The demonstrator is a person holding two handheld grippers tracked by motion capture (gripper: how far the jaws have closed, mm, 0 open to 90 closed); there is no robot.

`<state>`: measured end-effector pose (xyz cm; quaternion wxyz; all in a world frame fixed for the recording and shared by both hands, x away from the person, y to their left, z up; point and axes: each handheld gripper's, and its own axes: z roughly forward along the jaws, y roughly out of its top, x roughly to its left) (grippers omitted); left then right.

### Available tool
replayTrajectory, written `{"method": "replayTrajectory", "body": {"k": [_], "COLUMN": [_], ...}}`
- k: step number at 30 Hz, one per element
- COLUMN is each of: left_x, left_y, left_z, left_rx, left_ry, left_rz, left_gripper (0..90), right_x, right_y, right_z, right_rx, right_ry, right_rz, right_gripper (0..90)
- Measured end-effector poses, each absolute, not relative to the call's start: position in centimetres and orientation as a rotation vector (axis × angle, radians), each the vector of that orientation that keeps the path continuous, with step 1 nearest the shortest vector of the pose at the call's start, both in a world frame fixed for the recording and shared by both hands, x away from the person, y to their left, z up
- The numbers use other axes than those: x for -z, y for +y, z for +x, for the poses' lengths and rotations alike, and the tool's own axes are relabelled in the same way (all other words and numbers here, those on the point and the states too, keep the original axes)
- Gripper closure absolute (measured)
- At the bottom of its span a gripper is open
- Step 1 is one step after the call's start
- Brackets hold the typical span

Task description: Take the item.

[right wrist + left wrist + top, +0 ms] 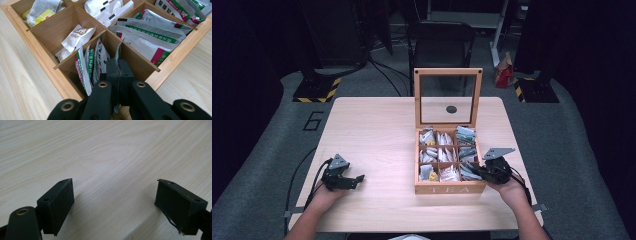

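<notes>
Right gripper (117,72) first: jaws clenched tight on the edge of a green-and-white sachet (119,51), pinched right at the top of it, the sachet standing in the box's near right compartment among its fellows (86,63). In the right gripper view the jaws rise from 6 o'clock and the sachet's thin edge runs up toward 12 from between them. In the high view that gripper (482,172) sits at the box's near right corner, jaws pointing to 9 o'clock into the compartment, right hand (512,189) behind it at 4 o'clock, forearm coming up from the bottom edge.

The box (449,189) is a wooden nine-compartment one lettered TEA on its front, lid (448,72) standing upright at 12 o'clock, packets in every compartment that I can see. It sits right of centre on the table (372,130).

Left gripper (112,200): jaws released, spread wide, with bare tabletop (105,157) between and beyond them, gripping nothing. In the high view it (357,179) rests at the table's 8 o'clock, well apart from the box, jaws aimed to 3 o'clock, left hand (324,195) wrapped behind it, forearm angling in from 7 o'clock
</notes>
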<state>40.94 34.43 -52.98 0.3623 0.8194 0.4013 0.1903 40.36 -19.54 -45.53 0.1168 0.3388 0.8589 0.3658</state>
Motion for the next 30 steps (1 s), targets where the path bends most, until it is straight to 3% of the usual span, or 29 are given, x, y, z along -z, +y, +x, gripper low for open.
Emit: {"method": "replayTrajectory", "body": {"k": [30], "left_x": [52.9], "left_y": [34.4], "left_z": [40.9], "left_rx": [-0.473], "left_ry": [1.038], "left_rz": [2.116], "left_gripper": [14.9], "right_x": [42.6], "right_y": [-19.8], "right_z": [40.1], "right_rx": [-1.144], "right_ry": [2.499], "right_rz": [1.01], "right_gripper": [89.5]}}
